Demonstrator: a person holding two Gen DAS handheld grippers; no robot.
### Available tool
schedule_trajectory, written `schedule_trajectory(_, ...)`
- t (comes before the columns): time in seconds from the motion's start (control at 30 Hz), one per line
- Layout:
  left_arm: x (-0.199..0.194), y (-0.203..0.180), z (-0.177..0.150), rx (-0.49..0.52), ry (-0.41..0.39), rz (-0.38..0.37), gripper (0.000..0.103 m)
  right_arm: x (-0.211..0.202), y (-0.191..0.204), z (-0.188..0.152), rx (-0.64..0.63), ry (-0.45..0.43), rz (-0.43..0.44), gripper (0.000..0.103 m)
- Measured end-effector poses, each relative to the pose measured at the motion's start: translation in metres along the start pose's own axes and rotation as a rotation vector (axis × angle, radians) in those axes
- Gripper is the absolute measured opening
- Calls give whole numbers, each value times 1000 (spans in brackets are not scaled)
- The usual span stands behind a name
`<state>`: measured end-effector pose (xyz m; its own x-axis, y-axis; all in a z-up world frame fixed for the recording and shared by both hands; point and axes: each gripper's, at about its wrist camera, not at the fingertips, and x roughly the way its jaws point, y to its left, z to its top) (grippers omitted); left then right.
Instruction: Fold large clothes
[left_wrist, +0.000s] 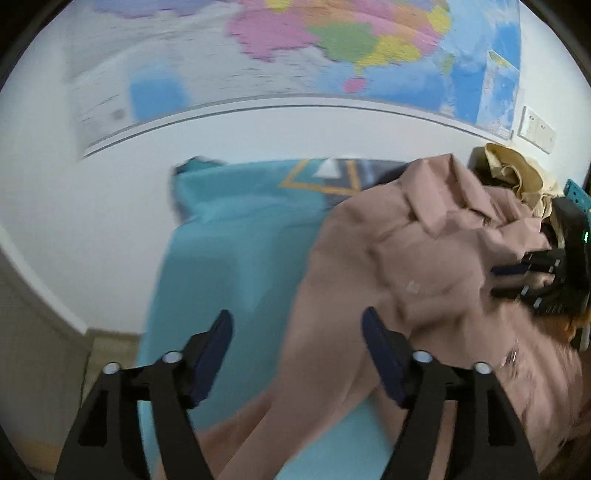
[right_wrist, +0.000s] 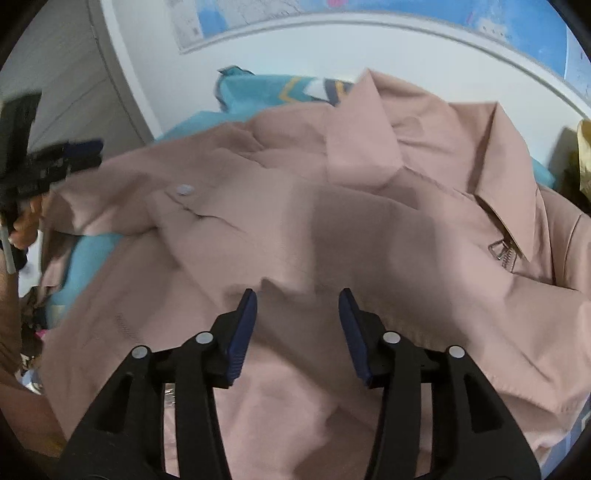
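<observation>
Your left gripper (left_wrist: 297, 332) and right gripper (right_wrist: 298, 306) both hang spread and unloaded over the rumpled pink jacket (right_wrist: 295, 221) on the teal sheet (left_wrist: 229, 251).

Soft, even daylight fills both of my views, with no glare. The left wrist view is smeared: the wall map (left_wrist: 332, 40) streaks sideways and the pink jacket (left_wrist: 424, 280) loses its edges, while my left tongs (left_wrist: 297, 350) stay fairly sharp. In the right wrist view a broad soft shadow lies on the jacket ahead of my right tongs (right_wrist: 297, 314). Fisheye bending curves the map's frame, and the corners go black.
</observation>
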<state>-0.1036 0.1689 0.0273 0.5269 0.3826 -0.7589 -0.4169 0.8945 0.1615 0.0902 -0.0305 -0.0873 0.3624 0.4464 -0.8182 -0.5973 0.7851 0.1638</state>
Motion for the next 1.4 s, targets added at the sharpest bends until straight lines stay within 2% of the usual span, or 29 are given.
schedule_trajectory(0.07, -16, 8, -23, 11, 9, 25, 74, -12, 11, -4, -21, -21, 16, 55)
schedule_trajectory(0.17, -25, 13, -58, 28, 63, 43, 77, -19, 28, -4, -54, -36, 62, 59)
schedule_trajectory(0.23, -25, 12, -77, 56, 97, 90, 77, -21, 38, -8, -73, -33, 77, 60)
schedule_trajectory(0.3, -18, 18, -93, 64, 157, 135, 69, -17, 47, -10, -87, -18, 94, 61)
schedule_trajectory(0.33, -15, 22, -97, 54, 181, 142, 50, -16, 51, -11, -88, -14, 98, 61)
schedule_trajectory(0.37, -11, 28, -100, 31, 210, 134, 26, -11, 57, -9, -87, -9, 102, 61)
schedule_trajectory(0.43, -8, 36, -99, -24, 238, 80, 4, -11, 58, -11, -78, -4, 110, 61)
schedule_trajectory(0.53, -29, 31, -84, -32, 181, -30, 3, -18, 56, -12, -50, -17, 138, 61)
schedule_trajectory(0.57, -44, 23, -72, -18, 138, -106, 3, -24, 54, -12, -41, -31, 148, 61)
schedule_trajectory(0.67, -81, -4, -41, 44, 39, -248, 3, -43, 54, -15, -24, -71, 190, 61)
schedule_trajectory(0.77, -100, -39, -8, 94, -14, -369, 3, -62, 56, -16, -13, -121, 270, 61)
schedule_trajectory(0.83, -97, -64, 7, 110, -22, -426, 3, -70, 62, -19, -16, -140, 327, 61)
schedule_trajectory(0.9, -85, -91, 19, 121, -12, -481, 3, -74, 73, -22, -37, -142, 377, 65)
schedule_trajectory(0.97, -63, -114, 29, 132, 23, -505, 3, -76, 82, -26, -42, -141, 445, 67)
schedule_trajectory(1.07, -21, -136, 39, 87, 91, -569, 3, -75, 92, -32, -38, -142, 505, 78)
schedule_trajectory(1.1, -7, -142, 41, 71, 121, -573, 3, -71, 97, -34, -38, -140, 490, 82)
schedule_trajectory(1.2, 34, -152, 44, 23, 208, -555, 5, -51, 104, -33, 13, -111, 456, 83)
schedule_trajectory(1.27, 49, -156, 46, 10, 215, -515, 15, -36, 107, -31, 58, -95, 472, 83)
schedule_trajectory(1.33, 52, -155, 48, -3, 198, -506, 24, -20, 118, -29, 71, -83, 501, 71)
schedule_trajectory(1.37, 53, -153, 50, -24, 192, -513, 32, -11, 124, -28, 70, -69, 501, 58)
schedule_trajectory(1.4, 53, -152, 52, -34, 187, -517, 37, -2, 131, -26, 71, -43, 522, 35)
